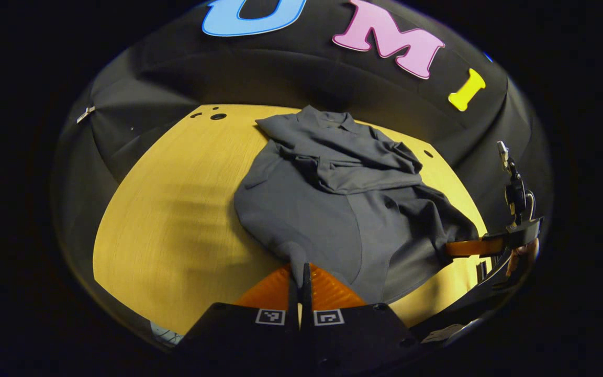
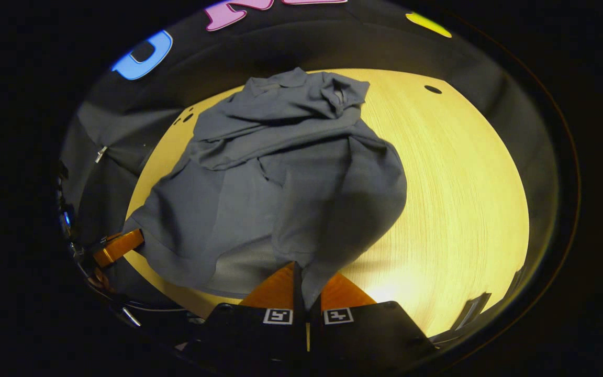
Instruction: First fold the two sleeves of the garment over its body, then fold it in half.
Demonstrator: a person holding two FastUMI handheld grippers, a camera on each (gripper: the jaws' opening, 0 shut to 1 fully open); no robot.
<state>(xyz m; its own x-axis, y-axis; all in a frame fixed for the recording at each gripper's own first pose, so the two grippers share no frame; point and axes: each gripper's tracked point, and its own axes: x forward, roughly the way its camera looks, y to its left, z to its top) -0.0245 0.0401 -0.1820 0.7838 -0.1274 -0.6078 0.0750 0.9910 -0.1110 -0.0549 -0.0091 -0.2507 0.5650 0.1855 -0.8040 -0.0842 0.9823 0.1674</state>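
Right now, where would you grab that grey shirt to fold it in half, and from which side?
By the bottom hem, one corner each, coming from the near table edge. The grey shirt lies collar-far with sleeves already folded across its chest, so the hem is the free edge. Both the left gripper and the right gripper are pinched on it there.

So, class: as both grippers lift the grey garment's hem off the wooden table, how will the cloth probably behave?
The garment is likely floppy: it sags in folds between the left gripper and right gripper. It probably weighs little, since a pinch of hem holds it raised. The sleeves lie loosely bunched, so they may slide across the table when moved.
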